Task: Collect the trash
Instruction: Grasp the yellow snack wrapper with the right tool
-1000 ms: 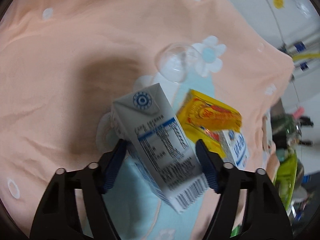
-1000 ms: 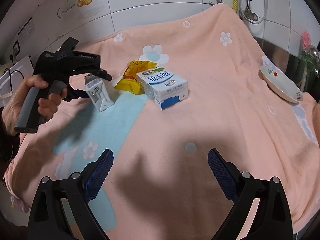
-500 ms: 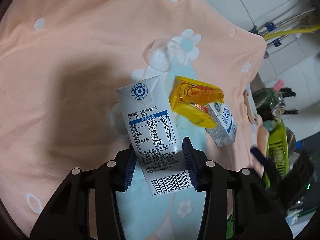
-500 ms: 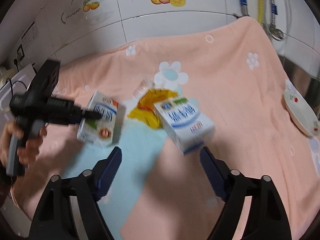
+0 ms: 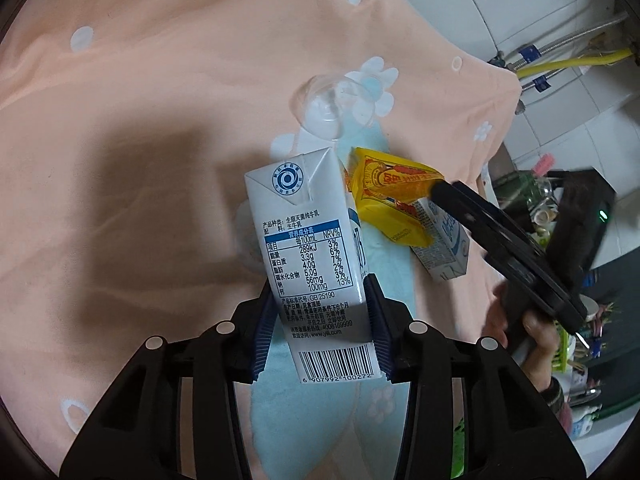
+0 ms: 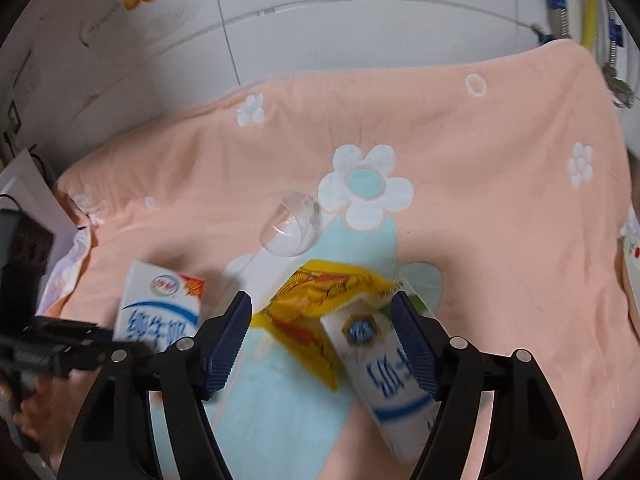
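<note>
My left gripper (image 5: 322,328) is shut on a small white milk carton (image 5: 308,256), which also shows at the left of the right wrist view (image 6: 160,312). My right gripper (image 6: 322,340) is open, with a yellow snack wrapper (image 6: 320,308) and a larger white milk carton (image 6: 384,372) lying between its fingers on the peach cloth. In the left wrist view the wrapper (image 5: 384,200) and larger carton (image 5: 444,240) lie just right of the held carton, with the right gripper's finger over them. A clear plastic cup (image 6: 290,224) lies on its side behind the wrapper.
A peach flowered cloth (image 6: 480,200) covers the surface, with a white tiled wall (image 6: 320,20) behind. Pipes and a yellow hose (image 5: 560,68) hang at the far right. A green dish rack with clutter (image 5: 568,344) stands beyond the cloth's right edge.
My left gripper closed on the small carton and now holds it. My right gripper moved forward and down, narrowing somewhat, to straddle the wrapper and larger carton.
</note>
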{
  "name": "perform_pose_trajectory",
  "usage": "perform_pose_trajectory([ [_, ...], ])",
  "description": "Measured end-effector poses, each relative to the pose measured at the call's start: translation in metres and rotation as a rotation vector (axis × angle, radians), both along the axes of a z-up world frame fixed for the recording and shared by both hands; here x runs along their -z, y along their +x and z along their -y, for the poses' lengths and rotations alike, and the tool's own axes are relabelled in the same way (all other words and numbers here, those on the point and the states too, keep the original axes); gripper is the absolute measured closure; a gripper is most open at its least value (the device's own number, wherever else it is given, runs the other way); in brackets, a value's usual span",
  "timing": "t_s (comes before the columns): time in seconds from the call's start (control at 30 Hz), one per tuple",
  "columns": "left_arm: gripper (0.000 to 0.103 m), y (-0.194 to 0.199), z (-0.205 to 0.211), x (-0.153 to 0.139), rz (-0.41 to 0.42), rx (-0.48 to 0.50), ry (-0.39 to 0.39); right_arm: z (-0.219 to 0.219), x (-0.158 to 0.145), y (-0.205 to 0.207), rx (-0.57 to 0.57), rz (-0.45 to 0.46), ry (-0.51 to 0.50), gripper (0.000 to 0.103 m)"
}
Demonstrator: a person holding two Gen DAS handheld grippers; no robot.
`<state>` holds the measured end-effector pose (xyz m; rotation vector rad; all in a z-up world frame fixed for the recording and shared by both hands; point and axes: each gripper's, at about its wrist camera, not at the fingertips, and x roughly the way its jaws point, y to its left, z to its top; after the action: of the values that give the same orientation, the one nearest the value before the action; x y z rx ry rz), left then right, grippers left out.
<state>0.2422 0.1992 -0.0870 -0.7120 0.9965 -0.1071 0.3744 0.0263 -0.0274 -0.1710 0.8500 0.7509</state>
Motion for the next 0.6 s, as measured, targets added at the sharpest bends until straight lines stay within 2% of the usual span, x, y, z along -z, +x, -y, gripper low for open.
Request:
perform_pose_trajectory([
  [0.1, 0.061, 0.000, -0.002, 0.001, 0.008, 0.006, -0.007, -0.007, 0.007, 0.006, -0.013, -0.016, -0.015, 0.038],
  [0.17, 0.061, 0.000, -0.002, 0.002, 0.010, 0.009, -0.011, -0.009, 0.010, 0.006, -0.032, -0.028, -0.017, 0.055],
  [0.27, 0.061, 0.000, -0.002, 0.002, 0.015, 0.012, -0.006, -0.007, 0.008, 0.000, -0.043, -0.014, -0.010, 0.073],
  [0.43, 0.061, -0.001, 0.002, 0.000, 0.030, 0.018, 0.021, 0.004, -0.007, -0.007, -0.035, 0.005, 0.056, 0.095],
  [0.6, 0.061, -0.002, 0.003, -0.002, 0.036, 0.025, 0.034, 0.011, -0.023, -0.014, -0.031, 0.026, 0.103, 0.100],
])
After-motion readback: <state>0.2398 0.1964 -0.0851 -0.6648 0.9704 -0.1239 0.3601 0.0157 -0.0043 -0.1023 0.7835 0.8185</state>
